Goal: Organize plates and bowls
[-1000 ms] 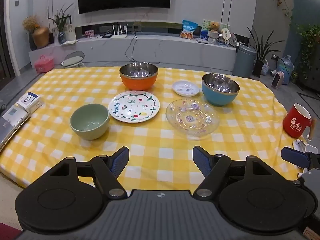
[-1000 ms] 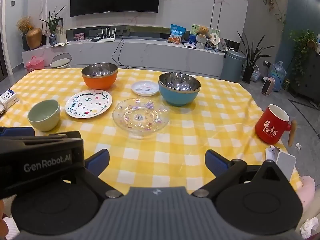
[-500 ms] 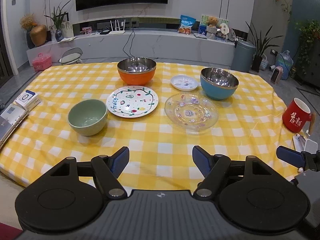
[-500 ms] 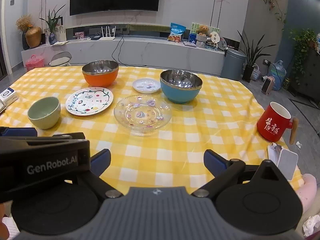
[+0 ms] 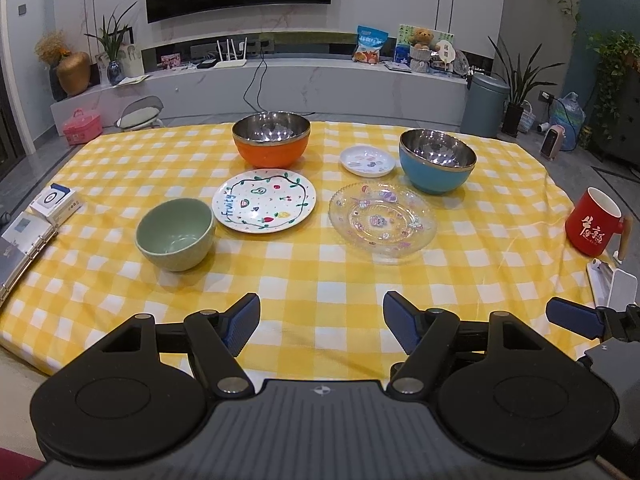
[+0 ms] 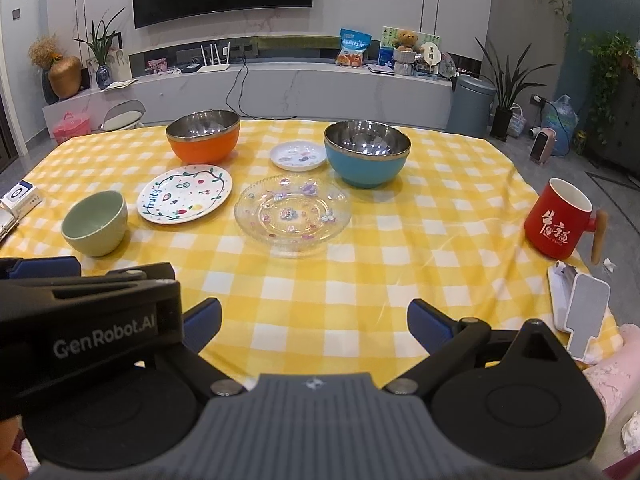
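Observation:
On the yellow checked tablecloth stand a green bowl, a white fruit-painted plate, an orange steel bowl, a small white dish, a blue steel bowl and a clear glass plate. My left gripper is open and empty above the near table edge. My right gripper is open and empty, to the right of the left one. The same dishes show in the right wrist view: green bowl, fruit plate, glass plate, blue bowl.
A red mug stands at the right table edge, with a white phone stand in front of it. A binder and small boxes lie at the left edge. The left gripper's body fills the right view's lower left.
Both grippers have risen and drawn back slightly, so the dishes sit lower in both views. Nothing on the table has moved. Both stay open.

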A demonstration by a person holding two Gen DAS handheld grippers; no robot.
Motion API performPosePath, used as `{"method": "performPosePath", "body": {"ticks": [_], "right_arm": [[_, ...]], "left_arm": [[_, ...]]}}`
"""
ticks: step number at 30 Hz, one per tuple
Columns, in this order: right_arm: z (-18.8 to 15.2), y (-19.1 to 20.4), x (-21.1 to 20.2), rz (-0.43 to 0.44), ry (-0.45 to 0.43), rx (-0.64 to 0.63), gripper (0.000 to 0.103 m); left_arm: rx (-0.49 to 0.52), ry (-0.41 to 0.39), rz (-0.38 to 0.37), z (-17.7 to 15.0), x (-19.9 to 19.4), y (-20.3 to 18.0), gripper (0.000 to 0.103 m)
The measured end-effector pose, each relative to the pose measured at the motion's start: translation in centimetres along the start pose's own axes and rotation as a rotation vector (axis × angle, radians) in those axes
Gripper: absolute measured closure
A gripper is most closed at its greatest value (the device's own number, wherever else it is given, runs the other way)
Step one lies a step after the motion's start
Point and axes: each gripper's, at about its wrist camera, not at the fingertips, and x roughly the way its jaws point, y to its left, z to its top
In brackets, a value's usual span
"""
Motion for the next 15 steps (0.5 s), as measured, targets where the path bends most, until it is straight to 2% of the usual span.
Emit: {"method": "performPosePath", "body": {"ticks": [15], "right_arm": [[0.03, 0.05, -0.08, 0.005, 0.001, 0.001, 0.006]], "left_arm": [[0.003, 0.001, 0.0, 0.03, -0.07, 0.13, 0.02]]}}
